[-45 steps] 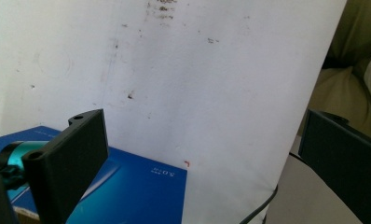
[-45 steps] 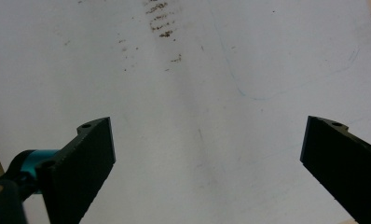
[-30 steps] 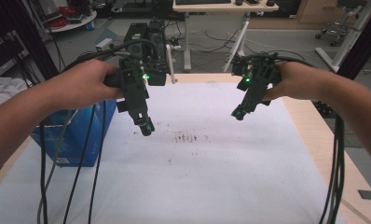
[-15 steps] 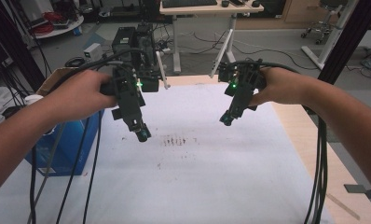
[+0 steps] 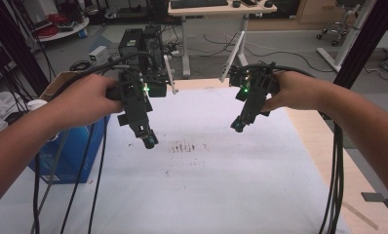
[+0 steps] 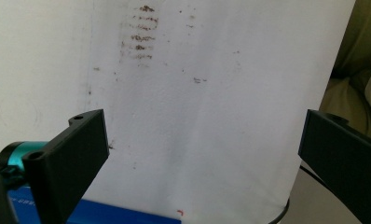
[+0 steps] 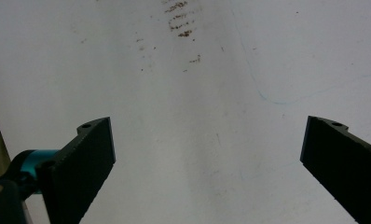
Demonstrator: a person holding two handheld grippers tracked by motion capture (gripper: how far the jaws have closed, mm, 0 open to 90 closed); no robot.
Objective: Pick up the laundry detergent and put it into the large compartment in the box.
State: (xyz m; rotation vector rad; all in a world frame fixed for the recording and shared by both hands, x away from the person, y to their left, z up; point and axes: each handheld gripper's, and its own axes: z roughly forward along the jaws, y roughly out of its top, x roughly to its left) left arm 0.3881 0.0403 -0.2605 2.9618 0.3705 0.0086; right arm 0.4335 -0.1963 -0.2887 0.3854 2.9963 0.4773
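White tabletop [image 5: 221,195] stains [image 5: 184,146] lie between both spread grippers' fingers [image 6: 76,158].

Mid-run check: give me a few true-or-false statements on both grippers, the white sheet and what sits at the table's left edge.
1. Both grippers are held above the white sheet, touching nothing. True.
2. The left gripper is clamped on a cloth. False: its jaws stand wide apart with nothing between them.
3. The right gripper has its jaws open. True.
4. The brown smudges lie between the two grippers in the high view. True.
5. A red box sits at the table's left edge. False: the box there is blue.
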